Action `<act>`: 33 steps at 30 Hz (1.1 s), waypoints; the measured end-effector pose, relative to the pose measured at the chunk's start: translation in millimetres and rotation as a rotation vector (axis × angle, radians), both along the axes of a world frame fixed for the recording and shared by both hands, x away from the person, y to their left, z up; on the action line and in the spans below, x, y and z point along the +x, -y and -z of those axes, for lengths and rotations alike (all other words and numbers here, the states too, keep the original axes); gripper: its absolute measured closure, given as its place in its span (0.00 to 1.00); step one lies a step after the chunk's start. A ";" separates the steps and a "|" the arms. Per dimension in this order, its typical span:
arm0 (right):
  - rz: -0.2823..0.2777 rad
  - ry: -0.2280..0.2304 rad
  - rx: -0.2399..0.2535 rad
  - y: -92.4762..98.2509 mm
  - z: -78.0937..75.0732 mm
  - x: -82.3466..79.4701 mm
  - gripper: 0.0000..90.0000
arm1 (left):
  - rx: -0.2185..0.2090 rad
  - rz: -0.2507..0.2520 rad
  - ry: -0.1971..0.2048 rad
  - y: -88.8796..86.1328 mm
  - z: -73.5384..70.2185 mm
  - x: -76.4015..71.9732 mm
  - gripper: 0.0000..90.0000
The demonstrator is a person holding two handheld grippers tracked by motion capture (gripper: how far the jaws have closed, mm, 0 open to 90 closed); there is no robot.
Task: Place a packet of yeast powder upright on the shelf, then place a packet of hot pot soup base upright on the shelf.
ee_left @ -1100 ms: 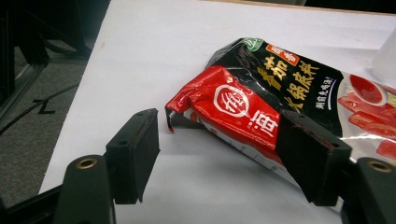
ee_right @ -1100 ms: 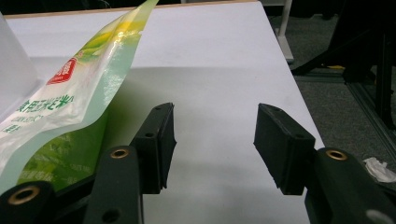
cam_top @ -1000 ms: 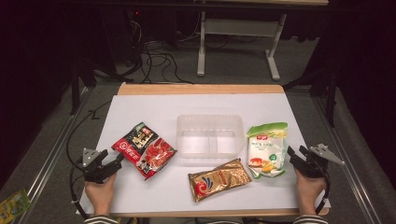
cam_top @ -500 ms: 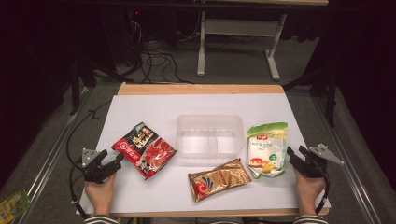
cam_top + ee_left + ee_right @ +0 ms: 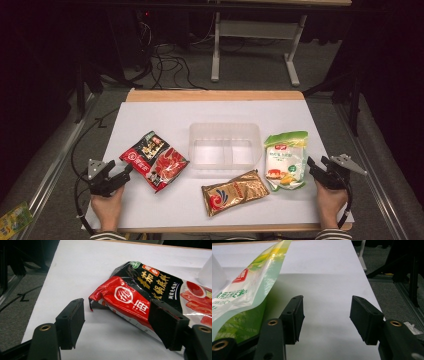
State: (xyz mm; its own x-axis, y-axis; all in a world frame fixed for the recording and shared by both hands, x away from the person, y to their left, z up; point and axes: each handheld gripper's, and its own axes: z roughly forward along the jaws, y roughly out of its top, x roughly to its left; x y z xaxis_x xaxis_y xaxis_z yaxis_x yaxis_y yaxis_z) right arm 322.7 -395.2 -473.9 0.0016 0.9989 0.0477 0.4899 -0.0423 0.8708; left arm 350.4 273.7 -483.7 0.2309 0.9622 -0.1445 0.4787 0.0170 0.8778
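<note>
A red and black packet (image 5: 155, 160) lies flat at the table's left. My left gripper (image 5: 127, 172) rests just left of it, open; in the left gripper view the packet's crumpled corner (image 5: 140, 297) lies between and ahead of the jaws (image 5: 117, 306), untouched. A green and white pouch (image 5: 285, 160) lies at the right. My right gripper (image 5: 311, 165) sits beside its right edge. Its jaws (image 5: 328, 301) have just been opening and stand wide over bare table, with the pouch (image 5: 242, 290) to their left.
A clear two-compartment plastic container (image 5: 225, 127) stands in the middle of the white table (image 5: 215, 112). A gold packet (image 5: 235, 191) lies in front of it. Cables and a metal stand are on the floor beyond the far edge.
</note>
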 end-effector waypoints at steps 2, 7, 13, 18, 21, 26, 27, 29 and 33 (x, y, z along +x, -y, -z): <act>-0.004 0.002 0.005 0.6 -0.2 -0.2 0.49 | 0.001 0.000 -0.001 0.1 0.0 0.1 0.33; -0.047 0.006 -0.029 -3.9 -1.1 -0.3 0.50 | 0.000 -0.005 -0.006 -0.1 0.1 0.6 0.33; -0.044 0.009 -0.063 -7.4 -3.1 -4.8 0.46 | 0.001 -0.007 -0.004 0.1 0.2 0.6 0.33; -0.041 0.065 -0.042 -7.6 -11.4 -13.7 0.48 | -0.001 -0.003 -0.004 -0.2 -0.1 0.2 0.33; -0.053 0.054 -0.053 -8.2 -15.9 -14.8 0.49 | -0.002 -0.004 -0.003 -0.5 -0.2 -0.2 0.33; -0.045 0.077 -0.070 -11.4 -27.7 -19.8 0.52 | -0.003 -0.001 -0.007 -0.5 0.0 0.4 0.34; -0.047 0.074 -0.065 -11.6 -28.8 -20.4 0.52 | -0.003 -0.001 -0.007 -0.5 -0.1 0.4 0.34; -0.064 0.076 -0.064 -13.8 -31.4 -22.9 0.53 | -0.006 -0.004 -0.006 -0.7 0.1 0.5 0.33; -0.101 0.041 -0.035 -15.9 -38.4 -24.6 0.55 | -0.003 -0.005 -0.005 -0.5 0.0 0.3 0.33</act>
